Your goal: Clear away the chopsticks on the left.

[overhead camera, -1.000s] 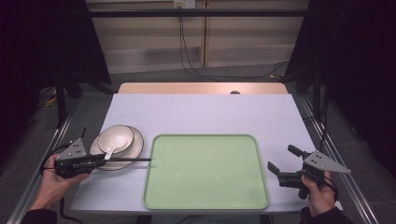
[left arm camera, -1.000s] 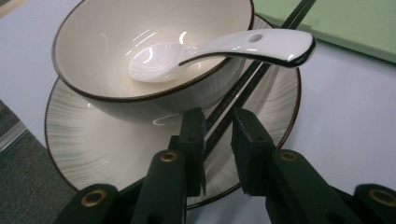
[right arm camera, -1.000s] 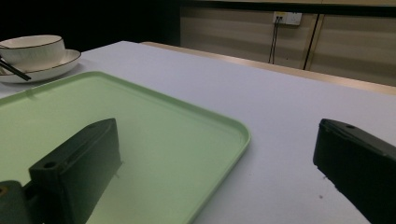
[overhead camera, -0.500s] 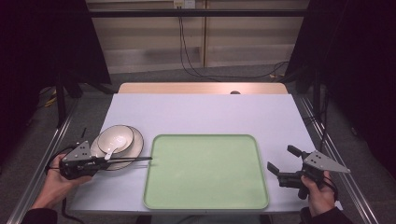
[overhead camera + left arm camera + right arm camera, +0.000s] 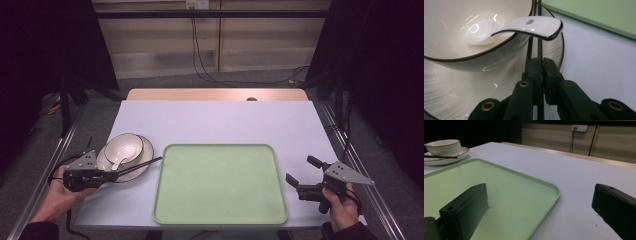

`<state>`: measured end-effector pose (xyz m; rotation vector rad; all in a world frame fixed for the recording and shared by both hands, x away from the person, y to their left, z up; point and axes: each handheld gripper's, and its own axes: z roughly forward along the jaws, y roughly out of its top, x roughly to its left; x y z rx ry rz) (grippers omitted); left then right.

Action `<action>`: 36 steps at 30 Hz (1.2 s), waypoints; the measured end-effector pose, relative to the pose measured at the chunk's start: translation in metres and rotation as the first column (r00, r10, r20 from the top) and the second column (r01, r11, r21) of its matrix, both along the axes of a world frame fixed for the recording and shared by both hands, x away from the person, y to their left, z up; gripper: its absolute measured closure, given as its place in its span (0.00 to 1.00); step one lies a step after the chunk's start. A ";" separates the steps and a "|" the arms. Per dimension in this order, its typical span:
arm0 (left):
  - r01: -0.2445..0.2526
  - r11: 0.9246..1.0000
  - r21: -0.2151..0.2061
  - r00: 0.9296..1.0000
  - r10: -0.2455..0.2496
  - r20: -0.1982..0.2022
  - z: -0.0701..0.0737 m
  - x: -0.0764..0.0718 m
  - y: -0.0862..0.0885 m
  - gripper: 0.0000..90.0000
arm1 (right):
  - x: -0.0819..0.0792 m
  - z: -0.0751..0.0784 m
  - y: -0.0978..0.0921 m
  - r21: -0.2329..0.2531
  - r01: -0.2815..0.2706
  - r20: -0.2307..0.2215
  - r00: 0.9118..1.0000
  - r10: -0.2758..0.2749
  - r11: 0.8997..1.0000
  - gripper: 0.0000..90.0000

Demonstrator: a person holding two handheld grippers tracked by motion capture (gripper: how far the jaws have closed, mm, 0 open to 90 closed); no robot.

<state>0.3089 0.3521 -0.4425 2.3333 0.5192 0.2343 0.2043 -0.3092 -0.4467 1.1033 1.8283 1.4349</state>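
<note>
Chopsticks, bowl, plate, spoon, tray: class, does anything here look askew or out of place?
Nothing spilled or damaged. The chopsticks, clamped in the left tool, lie across the plate beside the bowl; the spoon rests in it.

Thin dark chopsticks (image 5: pixel 135 166), paired and nearly level, clamped at one end, crossing the plate's (image 5: pixel 146 148) rim toward the green tray (image 5: pixel 220 210).

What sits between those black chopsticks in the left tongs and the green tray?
Nothing visible does. The left tongs grip the chopsticks, whose tips already reach the bare tray's rim.
</note>
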 end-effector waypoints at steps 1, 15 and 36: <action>-0.001 1.000 0.003 1.000 0.001 -0.001 0.000 0.000 0.000 0.95 | 0.000 0.000 0.000 -0.002 0.001 0.005 1.000 -0.001 1.000 0.00; -0.035 0.997 -0.072 0.999 0.034 -0.021 0.012 -0.014 -0.001 0.96 | 0.000 0.000 0.000 0.002 0.003 0.005 1.000 -0.003 1.000 0.00; -0.228 0.954 -0.196 0.973 0.217 -0.078 0.039 -0.061 -0.038 0.96 | -0.001 0.001 0.000 0.012 -0.004 0.010 1.000 0.004 1.000 0.00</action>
